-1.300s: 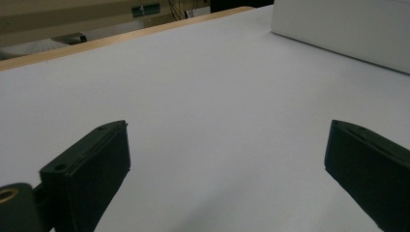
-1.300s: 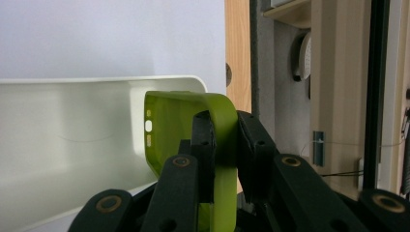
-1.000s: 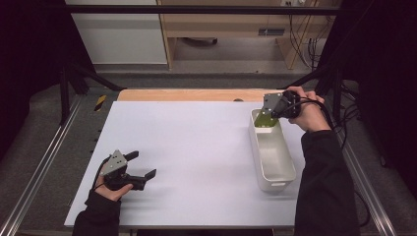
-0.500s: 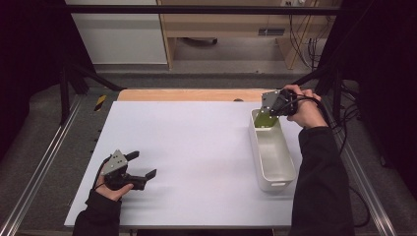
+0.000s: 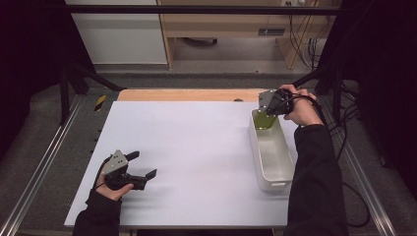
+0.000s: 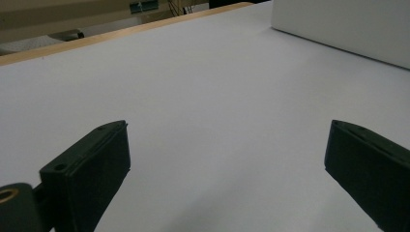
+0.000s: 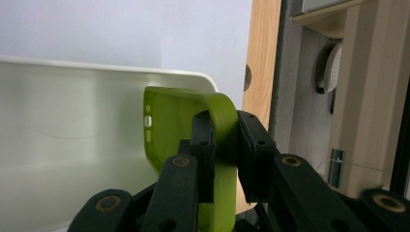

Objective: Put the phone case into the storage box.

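The right gripper point(image 5: 268, 112), at the upper right of the high view, is clamped on a green phone case point(image 7: 193, 125). The case hangs just over the far end of the white tub point(image 5: 275, 162), whose long side runs toward the bottom of the frame, so the drop is straight down. The left gripper point(image 5: 142, 167) rests wide apart, far away at lower left

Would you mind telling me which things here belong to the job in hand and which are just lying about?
In the job:
- green phone case, pinched by the right gripper
- white tub, which the case is held over, at its far end

Just about:
- left gripper, jaws open, resting on the white table
- yellow-and-black object beyond the table's far left corner
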Demonstrator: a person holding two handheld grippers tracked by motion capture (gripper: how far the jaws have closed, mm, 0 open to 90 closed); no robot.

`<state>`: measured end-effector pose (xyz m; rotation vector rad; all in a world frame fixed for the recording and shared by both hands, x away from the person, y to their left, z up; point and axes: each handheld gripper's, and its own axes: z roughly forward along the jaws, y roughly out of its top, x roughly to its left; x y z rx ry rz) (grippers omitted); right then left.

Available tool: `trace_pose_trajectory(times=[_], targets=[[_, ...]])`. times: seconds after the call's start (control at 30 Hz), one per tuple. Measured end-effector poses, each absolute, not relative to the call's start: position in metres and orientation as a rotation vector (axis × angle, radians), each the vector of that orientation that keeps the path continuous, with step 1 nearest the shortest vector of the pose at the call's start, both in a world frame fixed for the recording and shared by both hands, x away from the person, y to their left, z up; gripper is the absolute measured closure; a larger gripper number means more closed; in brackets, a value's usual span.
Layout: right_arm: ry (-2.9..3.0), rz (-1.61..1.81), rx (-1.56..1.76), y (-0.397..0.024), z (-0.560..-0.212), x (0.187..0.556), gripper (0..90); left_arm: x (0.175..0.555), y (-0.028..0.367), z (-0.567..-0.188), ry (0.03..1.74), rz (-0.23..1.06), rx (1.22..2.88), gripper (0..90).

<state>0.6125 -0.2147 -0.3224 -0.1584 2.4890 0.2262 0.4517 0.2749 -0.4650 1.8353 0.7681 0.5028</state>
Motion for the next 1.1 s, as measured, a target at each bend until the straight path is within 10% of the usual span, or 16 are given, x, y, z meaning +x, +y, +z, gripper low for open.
trace_pose_trajectory(times=[1.1], targets=[[2.492, 0.204, -0.138, -0.210, -0.331, 0.627, 76.1, 0.452, 0.274, -0.466, 0.767, 0.501, 1.842, 2.4]])
